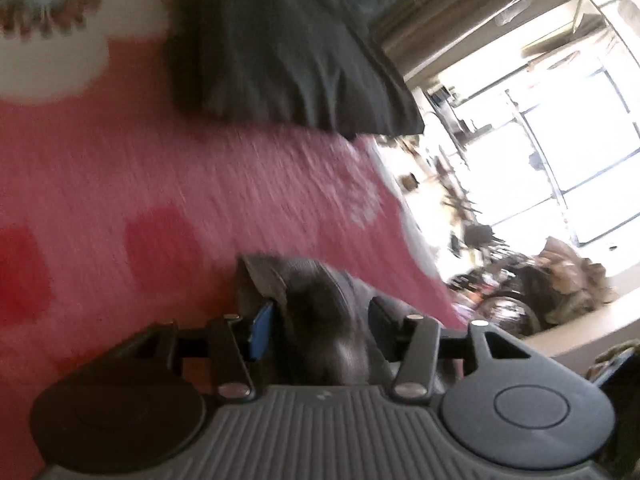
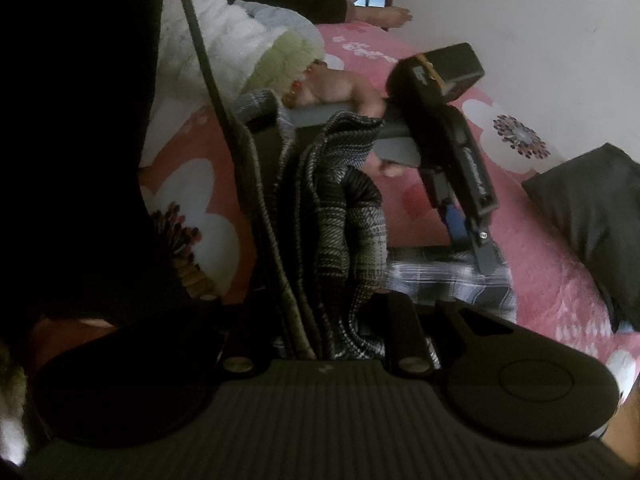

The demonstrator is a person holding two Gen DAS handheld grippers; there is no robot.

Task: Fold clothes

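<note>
A grey checked garment (image 2: 352,216) hangs bunched up from my right gripper (image 2: 336,332), which is shut on its folds. Its lower part lies flat on the pink flowered bedsheet (image 2: 532,264). My left gripper (image 2: 466,220), held by a hand (image 2: 340,88) in a white fluffy sleeve, points down at that flat part. In the blurred left wrist view its jaws (image 1: 320,312) stand apart, with a lump of the grey cloth (image 1: 316,280) loose between them beside the blue pad (image 1: 260,332).
A dark folded garment (image 1: 280,48) (image 2: 592,216) lies on the bed further off. Another person's legs and bare feet (image 2: 390,16) rest at the bed's far end by a white wall. Beyond the bed's edge (image 1: 420,256) are a bright window and clutter.
</note>
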